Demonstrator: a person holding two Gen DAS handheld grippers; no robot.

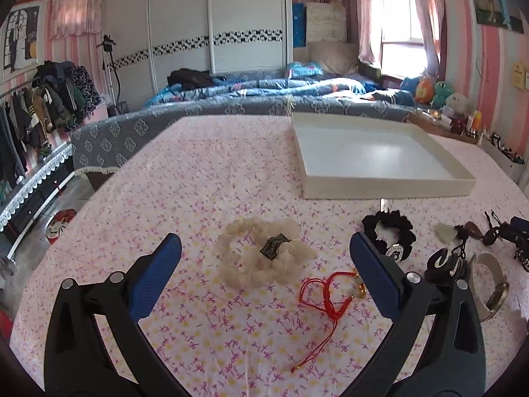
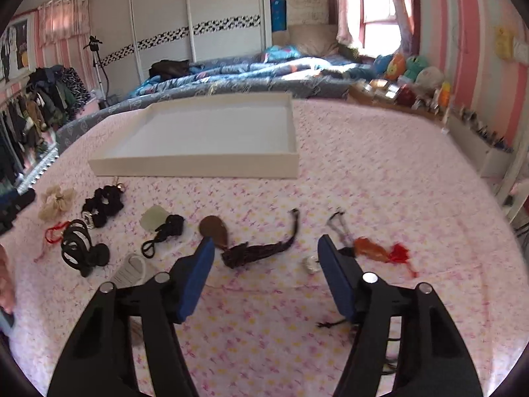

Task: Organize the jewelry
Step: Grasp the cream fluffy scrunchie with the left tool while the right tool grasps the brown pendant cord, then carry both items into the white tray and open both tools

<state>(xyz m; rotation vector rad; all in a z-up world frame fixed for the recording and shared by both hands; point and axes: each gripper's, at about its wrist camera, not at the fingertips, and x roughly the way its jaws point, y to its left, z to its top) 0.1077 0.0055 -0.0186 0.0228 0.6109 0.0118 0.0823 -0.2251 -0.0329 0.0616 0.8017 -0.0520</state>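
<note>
My left gripper (image 1: pixel 264 274) hangs wide open and empty over the pink floral cloth (image 1: pixel 205 172); a cream scrunchie (image 1: pixel 264 256) lies between its fingers, untouched, with a red cord bracelet (image 1: pixel 325 292) nearer and to the right, and a black scrunchie (image 1: pixel 390 233) past the right finger; my right gripper (image 2: pixel 266 266) stands partly open, gripping nothing, a dark braided bracelet (image 2: pixel 256 251) lying between its tips; the white tray (image 2: pixel 198 162) sits empty at the far side.
</note>
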